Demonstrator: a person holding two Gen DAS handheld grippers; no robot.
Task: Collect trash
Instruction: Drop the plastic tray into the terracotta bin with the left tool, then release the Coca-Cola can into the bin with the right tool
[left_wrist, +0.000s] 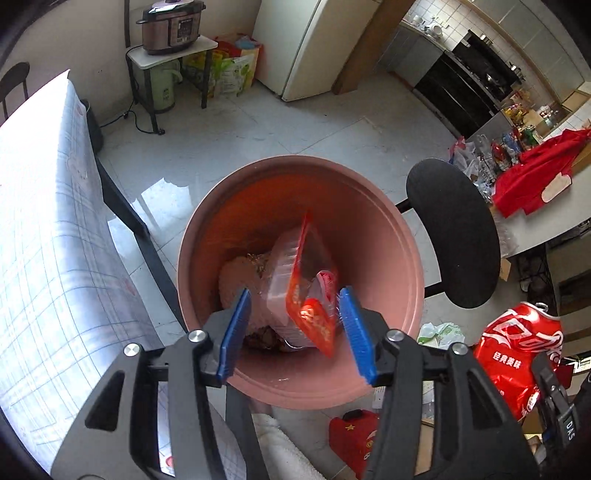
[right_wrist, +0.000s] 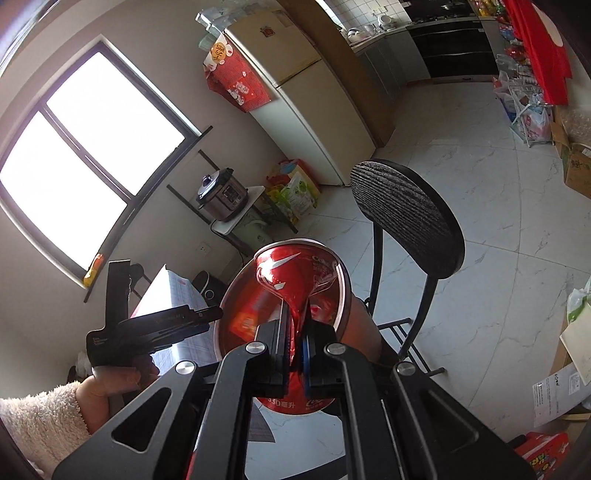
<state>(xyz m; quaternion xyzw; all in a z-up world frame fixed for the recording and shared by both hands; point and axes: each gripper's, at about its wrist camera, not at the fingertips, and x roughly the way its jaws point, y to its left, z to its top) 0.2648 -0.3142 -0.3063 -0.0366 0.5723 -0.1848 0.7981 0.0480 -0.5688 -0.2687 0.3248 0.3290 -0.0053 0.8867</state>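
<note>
A pink round trash bin (left_wrist: 388, 236) stands on the floor below my left gripper (left_wrist: 293, 332). The left gripper is open and empty, right above the bin's mouth. A clear plastic tray with a red wrapper (left_wrist: 303, 288) is in the bin between and below the blue pads (left_wrist: 351, 328), along with other trash. My right gripper (right_wrist: 295, 343) is shut on a crushed red cola can (right_wrist: 295, 280), also seen in the left wrist view (left_wrist: 517, 350) to the right of the bin. The bin (right_wrist: 358, 325) lies behind the can in the right wrist view.
A black round-backed chair (left_wrist: 454, 232) stands right of the bin. A table with a gridded cover (left_wrist: 44, 240) is at the left. A fridge (left_wrist: 295, 44), a pressure cooker on a small stand (left_wrist: 173, 26) and a cluttered counter (left_wrist: 535, 177) are farther off.
</note>
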